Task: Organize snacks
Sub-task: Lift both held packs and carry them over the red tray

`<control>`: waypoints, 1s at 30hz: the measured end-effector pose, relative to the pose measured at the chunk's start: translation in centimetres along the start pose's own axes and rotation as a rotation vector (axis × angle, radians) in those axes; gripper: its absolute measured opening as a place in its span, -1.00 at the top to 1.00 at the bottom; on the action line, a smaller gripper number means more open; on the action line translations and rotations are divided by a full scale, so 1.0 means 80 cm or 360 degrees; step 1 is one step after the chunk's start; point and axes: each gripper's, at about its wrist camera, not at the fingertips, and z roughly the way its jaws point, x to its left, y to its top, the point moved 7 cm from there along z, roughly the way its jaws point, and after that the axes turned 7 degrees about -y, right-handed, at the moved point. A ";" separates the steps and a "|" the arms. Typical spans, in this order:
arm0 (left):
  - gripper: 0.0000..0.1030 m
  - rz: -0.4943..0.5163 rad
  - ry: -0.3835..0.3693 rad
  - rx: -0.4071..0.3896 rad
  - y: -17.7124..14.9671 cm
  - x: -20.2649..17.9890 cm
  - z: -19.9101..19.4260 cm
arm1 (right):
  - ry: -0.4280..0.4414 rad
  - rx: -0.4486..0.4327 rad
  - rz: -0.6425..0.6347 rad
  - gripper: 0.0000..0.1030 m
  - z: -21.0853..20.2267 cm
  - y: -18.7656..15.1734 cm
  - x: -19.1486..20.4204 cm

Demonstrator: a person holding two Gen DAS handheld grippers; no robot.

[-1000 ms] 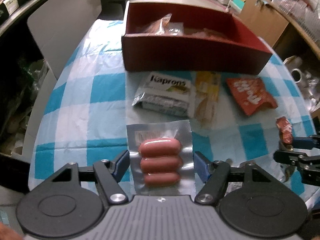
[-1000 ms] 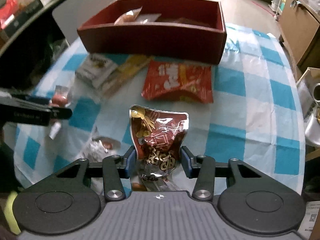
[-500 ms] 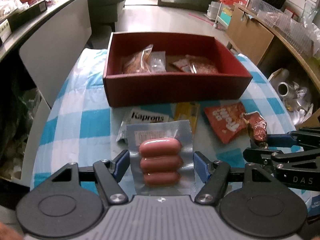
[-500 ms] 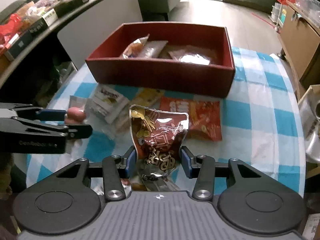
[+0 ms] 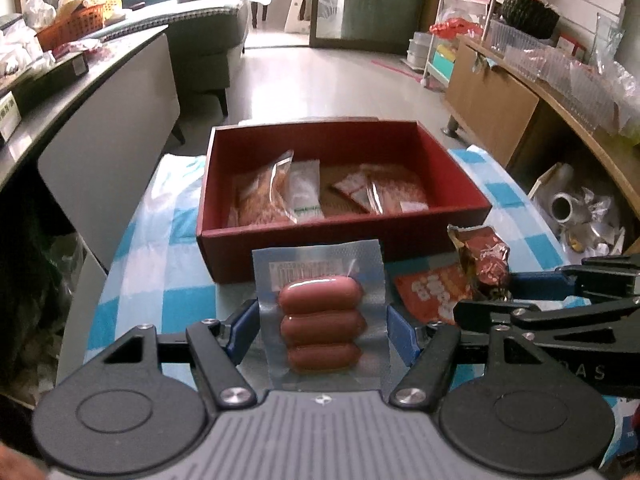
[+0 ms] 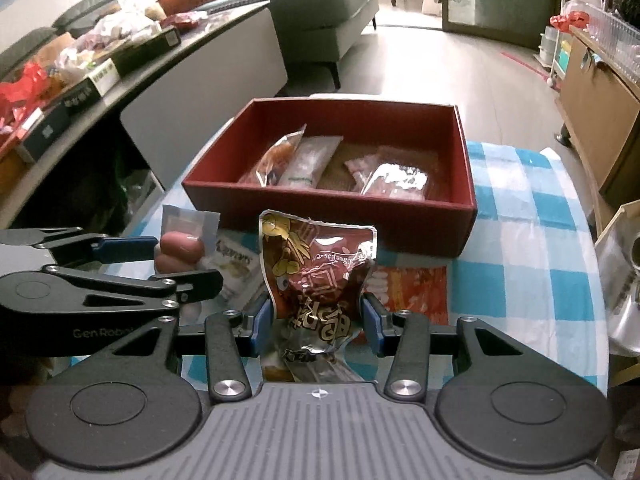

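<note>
My left gripper (image 5: pixel 322 330) is shut on a clear vacuum pack of three sausages (image 5: pixel 322 322), held up off the table in front of the red box (image 5: pixel 344 236). My right gripper (image 6: pixel 318 326) is shut on a dark red foil snack bag (image 6: pixel 318 276), also lifted. Each gripper shows in the other's view: the right one (image 5: pixel 500 280) with its foil bag at the right edge, the left one (image 6: pixel 176 258) with the sausages at the left. The box (image 6: pixel 328 208) holds several packets.
On the blue-and-white checked cloth (image 6: pixel 532 264) in front of the box lie an orange-red snack bag (image 5: pixel 432 292) and a white "Kaprons" pack (image 6: pixel 236 264). A grey counter (image 6: pixel 192 92) runs along the left, and a foil-wrapped thing (image 5: pixel 576 208) sits off the table's right edge.
Both grippers have risen with their packs and tilted up, so the box's inside and the room behind now show. The snacks left on the cloth have dropped low in both views.
</note>
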 end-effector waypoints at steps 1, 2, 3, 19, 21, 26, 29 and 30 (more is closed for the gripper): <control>-0.21 0.0002 0.0001 -0.0009 0.004 0.000 0.000 | -0.0001 -0.0003 0.0002 -0.05 0.000 0.002 0.000; -0.21 0.0006 0.0004 -0.0019 0.007 -0.001 0.000 | -0.0003 -0.0008 0.0004 -0.05 0.000 0.004 -0.001; -0.21 0.0011 0.0010 -0.0031 0.011 -0.001 0.000 | -0.0006 -0.0015 0.0004 -0.05 0.000 0.007 -0.001; -0.21 0.0013 0.0074 -0.0150 0.068 0.007 0.008 | -0.0001 -0.0132 0.0076 -0.05 0.000 0.061 -0.010; -0.21 0.0009 0.0083 -0.0164 0.076 0.009 0.010 | -0.0009 -0.0149 0.0084 -0.05 0.000 0.069 -0.011; -0.21 0.0003 0.0109 -0.0200 0.097 0.012 0.016 | -0.0022 -0.0191 0.0108 -0.06 0.004 0.087 -0.014; -0.21 0.0003 0.0136 -0.0223 0.111 0.017 0.020 | -0.0027 -0.0216 0.0115 -0.06 0.008 0.100 -0.016; -0.21 0.0008 0.0148 -0.0231 0.115 0.018 0.021 | -0.0026 -0.0223 0.0118 -0.06 0.011 0.105 -0.016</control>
